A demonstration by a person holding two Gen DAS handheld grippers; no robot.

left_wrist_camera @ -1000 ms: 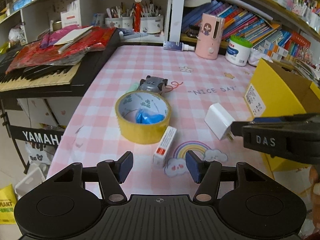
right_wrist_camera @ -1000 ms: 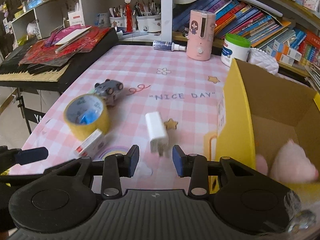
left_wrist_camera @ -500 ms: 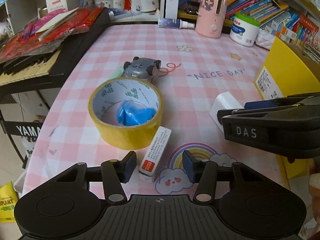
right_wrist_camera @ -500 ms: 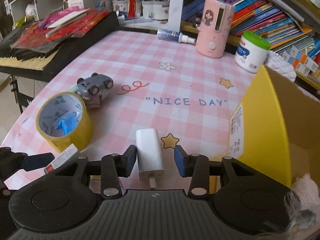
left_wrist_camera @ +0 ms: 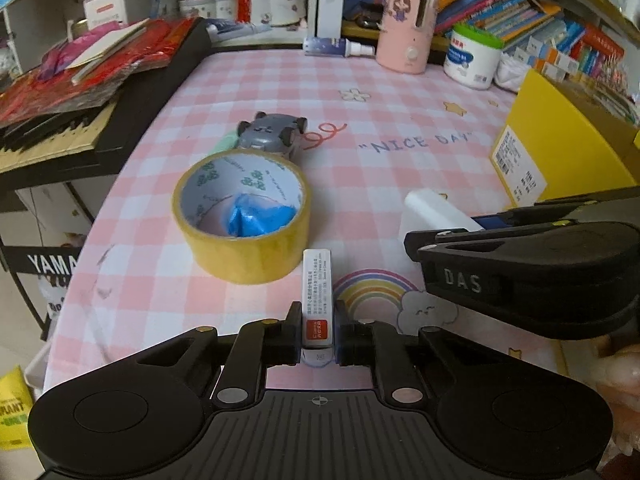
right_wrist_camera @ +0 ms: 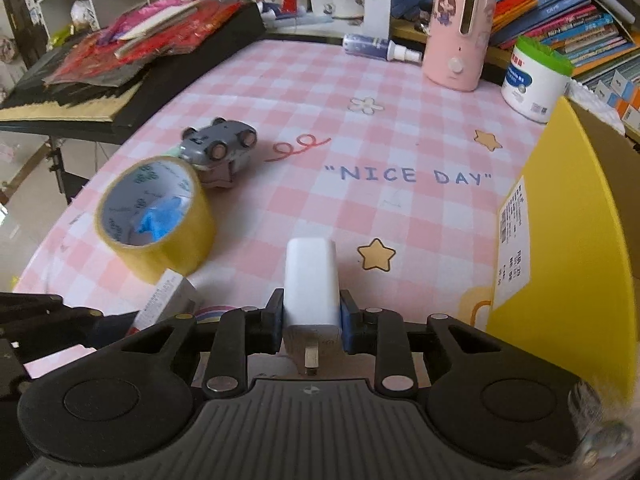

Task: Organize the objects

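My left gripper [left_wrist_camera: 318, 338] is shut on a small white box with a red label [left_wrist_camera: 317, 292], at the near edge of the pink checked tablecloth [left_wrist_camera: 400, 168]. My right gripper [right_wrist_camera: 312, 326] is shut on a white charger plug [right_wrist_camera: 312, 280], prongs toward the camera; the plug also shows in the left wrist view [left_wrist_camera: 430, 212]. A yellow tape roll [left_wrist_camera: 242, 216] with blue wrapping inside lies just beyond the box, also in the right wrist view [right_wrist_camera: 154, 220]. A grey toy car [left_wrist_camera: 270, 134] sits behind the roll. A yellow cardboard box [right_wrist_camera: 568, 248] stands at the right.
A keyboard [left_wrist_camera: 52, 136] with red bags on it borders the table's left side. At the back stand a pink humidifier [left_wrist_camera: 408, 28], a white green-lidded jar [left_wrist_camera: 474, 58] and a spray bottle [left_wrist_camera: 338, 46]. Bookshelves rise behind.
Both grippers moved forward and closed: the left one onto the white red-labelled box, the right one onto the charger plug. Both were open half a second ago.
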